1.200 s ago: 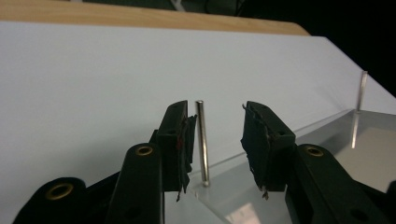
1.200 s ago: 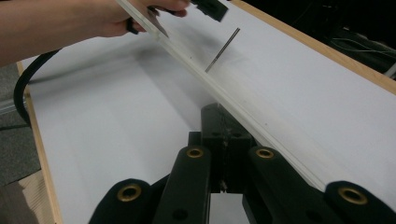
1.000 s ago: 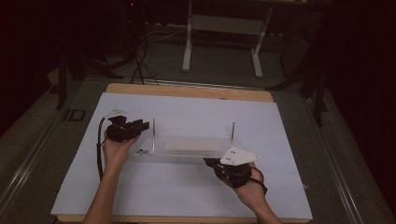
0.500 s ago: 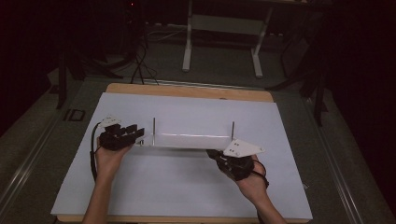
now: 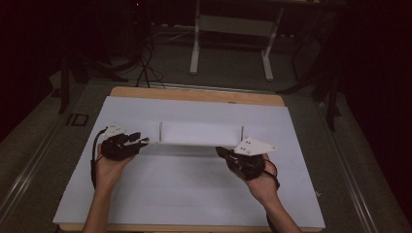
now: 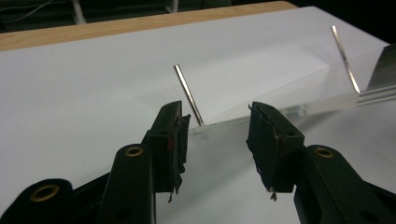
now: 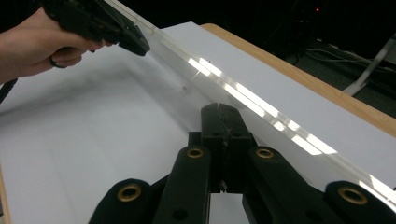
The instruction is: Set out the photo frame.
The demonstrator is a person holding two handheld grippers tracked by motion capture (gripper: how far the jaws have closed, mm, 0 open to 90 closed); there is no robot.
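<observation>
High view: left hand-held gripper point(image 5: 144, 141) released beside clear acrylic plate w/ two metal pins point(image 5: 201, 134); right hand-held gripper point(image 5: 222, 152) clenched, nothing held, on white surface point(image 5: 194, 184).

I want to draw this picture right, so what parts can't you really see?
- Clear plastic plate with two thin metal pins, high view: see-through on white paper, edges faint.
- Right tool, right gripper view: jaws look shut; anything pinched is hidden.
- Left tool, left gripper view: open; touching the plate's edge unclear.
- Dim room behind: too dark.

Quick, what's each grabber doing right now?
Left gripper: open, jaws either side of the clear acrylic plate's near edge, not clamping.
Right gripper: shut, empty, beside the plate.
</observation>
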